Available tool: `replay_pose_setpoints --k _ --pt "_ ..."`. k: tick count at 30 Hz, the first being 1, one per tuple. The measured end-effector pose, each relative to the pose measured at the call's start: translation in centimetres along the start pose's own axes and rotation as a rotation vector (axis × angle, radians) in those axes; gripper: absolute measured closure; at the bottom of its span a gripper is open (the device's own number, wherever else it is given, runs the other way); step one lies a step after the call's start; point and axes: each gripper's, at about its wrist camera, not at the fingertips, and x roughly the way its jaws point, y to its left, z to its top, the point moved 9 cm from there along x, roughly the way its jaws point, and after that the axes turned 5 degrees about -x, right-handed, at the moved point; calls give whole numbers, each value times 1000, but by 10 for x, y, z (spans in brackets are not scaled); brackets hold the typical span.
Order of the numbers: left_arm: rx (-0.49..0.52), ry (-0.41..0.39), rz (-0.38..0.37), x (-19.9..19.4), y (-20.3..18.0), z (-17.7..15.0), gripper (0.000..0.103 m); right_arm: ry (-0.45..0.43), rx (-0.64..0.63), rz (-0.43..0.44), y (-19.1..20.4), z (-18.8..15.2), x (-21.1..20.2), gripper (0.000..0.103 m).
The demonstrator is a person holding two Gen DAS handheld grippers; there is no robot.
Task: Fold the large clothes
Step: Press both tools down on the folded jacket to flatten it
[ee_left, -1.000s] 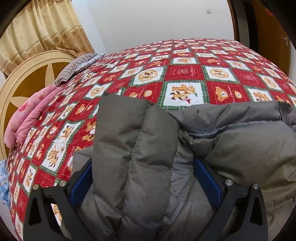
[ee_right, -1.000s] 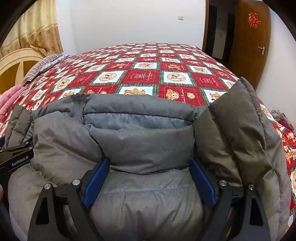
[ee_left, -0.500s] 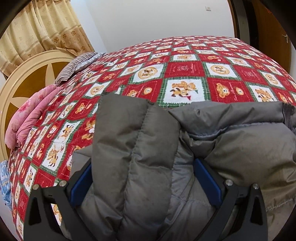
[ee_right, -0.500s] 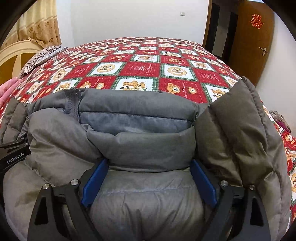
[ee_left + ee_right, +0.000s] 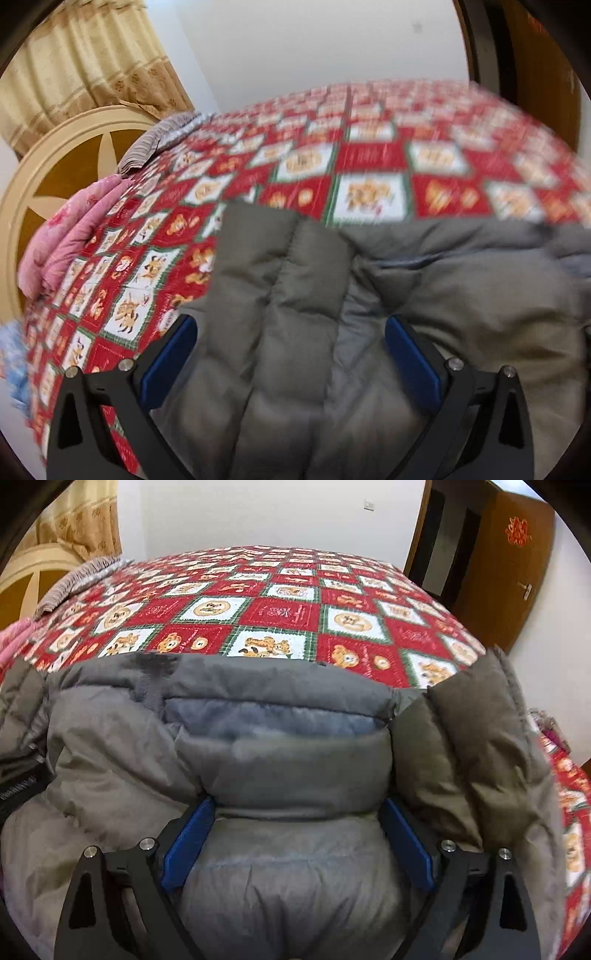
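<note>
A grey puffy down jacket lies on the bed and fills the lower half of both views. My left gripper stands wide open with a folded sleeve of the jacket between its blue pads. My right gripper is also wide open, its blue pads on either side of a thick fold of the jacket's body. The other sleeve lies folded over at the right. The left gripper's black body shows at the left edge of the right wrist view.
The bed carries a red, white and green bear-patterned cover. A round cream headboard, a pink quilt and a striped pillow are at the left. A brown door stands at the right.
Both grippers have moved forward and slightly up with the jacket bulk between their fingers; the left view is now motion-blurred. The jaws stay wide open.
</note>
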Motion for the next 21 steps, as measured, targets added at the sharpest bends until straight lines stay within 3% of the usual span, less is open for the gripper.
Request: replay_pose_setpoints --k 3,7,9,11,21 --pt "-11 -58 -28 -24 5 -1 0 -81 22 33 7 3 -42 12" --pt "44 -14 -11 -6 -8 -16 0 -180 -17 72 38 4 -86 11" --pt "28 12 6 6 -6 -22 0 -140 -50 110 60 -6 -80 11" --pt "-1 16 -8 11 -2 -22 0 -113 -94 75 69 -16 -67 11" --pt "13 19 -5 18 -12 -25 0 -65 -93 70 69 -28 -23 8"
